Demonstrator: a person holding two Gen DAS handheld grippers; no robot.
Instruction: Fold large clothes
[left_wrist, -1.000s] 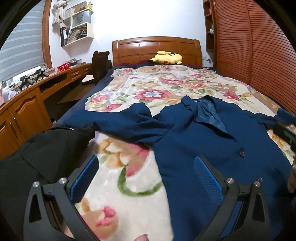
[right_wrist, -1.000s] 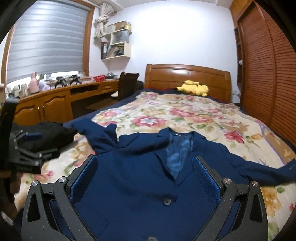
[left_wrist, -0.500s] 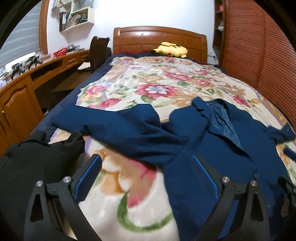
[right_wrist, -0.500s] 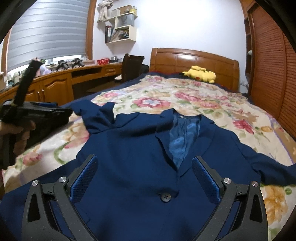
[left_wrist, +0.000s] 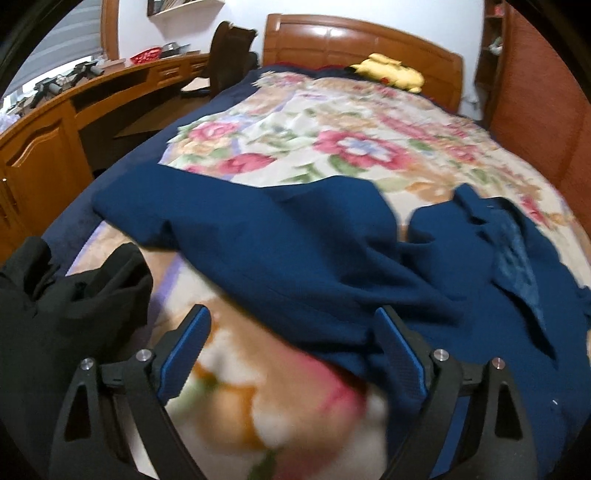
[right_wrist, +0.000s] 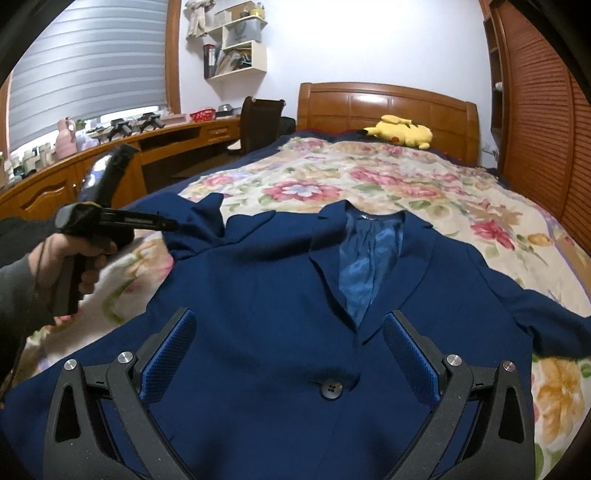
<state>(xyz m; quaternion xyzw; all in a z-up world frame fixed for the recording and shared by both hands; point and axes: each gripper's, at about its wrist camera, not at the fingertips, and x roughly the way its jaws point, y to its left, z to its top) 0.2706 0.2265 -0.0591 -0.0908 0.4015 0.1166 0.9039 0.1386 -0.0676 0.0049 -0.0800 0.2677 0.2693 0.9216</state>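
Navy blazer (right_wrist: 258, 295) is laid front-up on the floral blanket (right_wrist: 388, 177) of the bed, collar toward the wooden headboard (right_wrist: 388, 107), lining visible at the open neck, one front button (right_wrist: 330, 388) done up. One sleeve (left_wrist: 229, 221) is spread out sideways toward the bed edge on the desk side; the other sleeve (right_wrist: 554, 321) runs off toward the wardrobe side.

Left tool (left_wrist: 291, 347): jaws wide apart and just been closing a little; nothing is pinched. The blazer's side edge lies below the jaw on the blazer side, bare blanket below the other. Contact between pads and cloth cannot be told; that view is motion-blurred. In the right wrist view the left tool is seen held in a hand (right_wrist: 70, 258) in a grey sleeve, tip near the sleeve's shoulder end.

Right tool (right_wrist: 288, 347): jaws wide apart over the blazer front, button between them further down, nothing gripped.

A black garment (left_wrist: 66, 317) is heaped at the bed's near corner, just beside the left tool, apart from the blazer.

Containers: a red basket (right_wrist: 202, 115) is seen on the bench under the window, contents too small to tell. Wall shelf (right_wrist: 236, 48) is stocked with books and boxes. A yellow plush toy (right_wrist: 402, 133) lies at the headboard.
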